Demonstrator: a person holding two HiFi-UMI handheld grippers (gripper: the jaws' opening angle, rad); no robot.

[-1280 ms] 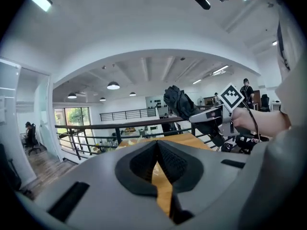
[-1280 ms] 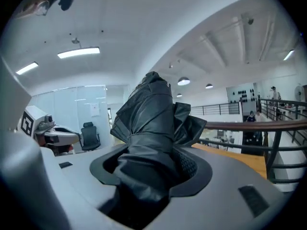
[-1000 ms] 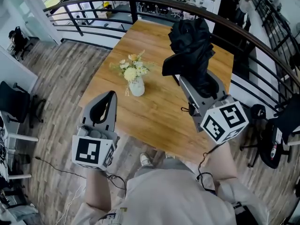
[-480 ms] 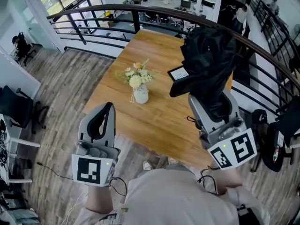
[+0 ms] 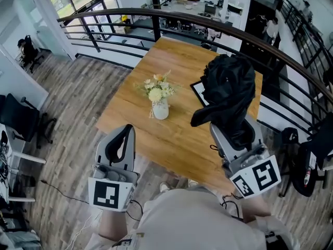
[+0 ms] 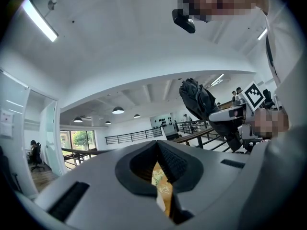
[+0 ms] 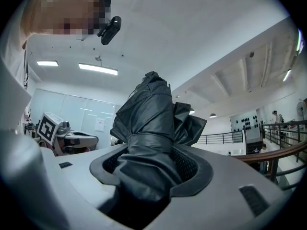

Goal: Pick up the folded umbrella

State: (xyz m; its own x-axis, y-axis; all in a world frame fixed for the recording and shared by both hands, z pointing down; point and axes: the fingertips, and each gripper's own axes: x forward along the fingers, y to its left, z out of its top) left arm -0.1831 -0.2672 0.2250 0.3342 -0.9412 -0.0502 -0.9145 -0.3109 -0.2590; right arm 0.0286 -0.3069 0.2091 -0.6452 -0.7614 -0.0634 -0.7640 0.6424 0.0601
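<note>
Gripping the folded umbrella [image 5: 229, 90] in the right gripper [image 5: 235, 132], jaws clamped on the black fabric just below its strap, in the air over the right side of the wooden table [image 5: 171, 134]. Pointing its long axis straight along the jaws, bunched canopy end away from the person. Holding the left gripper [image 5: 124, 133] empty, jaws together, by the table's near edge.

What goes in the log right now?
right gripper: shut on folded umbrella, above table | left gripper: shut, empty | flower vase: on table
</note>
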